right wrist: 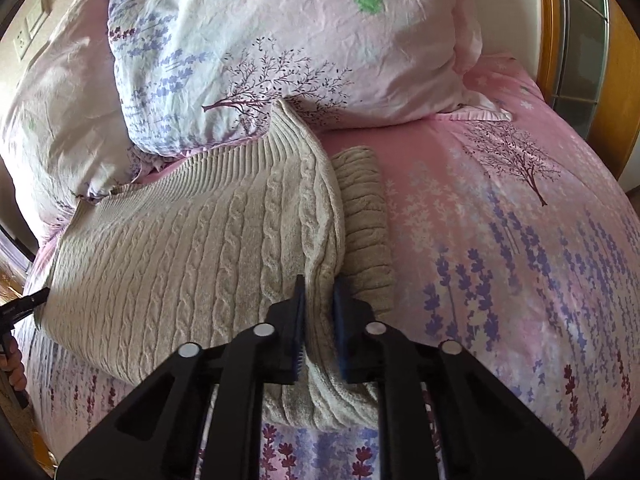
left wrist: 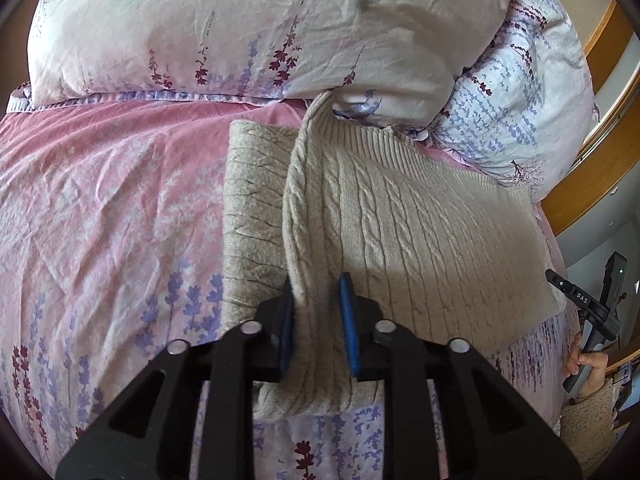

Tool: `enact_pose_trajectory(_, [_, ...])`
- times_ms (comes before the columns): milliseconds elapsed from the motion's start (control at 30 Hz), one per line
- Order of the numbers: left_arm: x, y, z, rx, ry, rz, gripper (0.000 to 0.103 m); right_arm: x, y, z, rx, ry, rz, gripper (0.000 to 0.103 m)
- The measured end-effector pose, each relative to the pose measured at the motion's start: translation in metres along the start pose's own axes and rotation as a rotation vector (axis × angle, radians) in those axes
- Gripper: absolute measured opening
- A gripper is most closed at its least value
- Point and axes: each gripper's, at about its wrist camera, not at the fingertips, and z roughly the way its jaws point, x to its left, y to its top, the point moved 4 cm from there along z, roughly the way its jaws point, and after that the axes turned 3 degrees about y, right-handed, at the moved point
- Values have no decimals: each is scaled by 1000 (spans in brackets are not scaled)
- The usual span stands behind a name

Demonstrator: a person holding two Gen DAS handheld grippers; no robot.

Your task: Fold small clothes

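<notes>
Grasp step of a fold: both tools clamp the near hem of the sweater, jaws narrow with knit pinched between the blue pads. Left tool sits low centre of its frame, gripping a raised ridge of knit at one near corner; right tool likewise in its own view, holding a bunched edge at the other near corner. Sweater lies on the bed, mid-frame in both views, its far ribbed edge touching the pillows at the top. It's beige cable knit, thick, soft, already doubled, with a narrower folded strip peeking out beside the top layer. Next move, my guess: lift both corners together, carry them toward the ribbed edge, keep height even so the floppy knit doesn't sag or skew. A hand holding the other tool shows at lower right of the left view.
</notes>
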Motion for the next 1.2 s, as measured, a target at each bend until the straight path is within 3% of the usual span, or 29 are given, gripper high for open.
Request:
enact_pose_trajectory(333, [12, 6, -38, -47, -102, -49, 7, -9, 6, -46, -105, 150, 139, 10])
enact_pose_trajectory(467, [18, 0, -35, -20, -99, -53, 7, -13, -6, -38, -69, 110, 135, 10])
enact_pose_trajectory(567, [25, -7, -30, 3, -125, -86, 7, -22, -14, -36, -52, 148, 203, 10])
enact_pose_trajectory(833, [32, -8, -17, 29, -73, -84, 9, -23, -24, -26, -8, 75, 182, 11])
enact_pose_trajectory(933, [29, -7, -26, 7, -59, -65, 14, -17, -17, -35, -30, 26, 161, 30])
enact_pose_trajectory(1000, [32, -3, -36, -26, -44, -77, 22, -12, -10, -43, -75, 0, 131, 46])
enact_pose_trajectory(1100, [33, 5, -51, -86, -30, -83, 33, 5, -1, -52, -122, 4, 63, 52])
enact_pose_trajectory(1200, [18, 11, -59, -132, -22, -56, 46, 28, 3, -45, -113, 18, -11, 61])
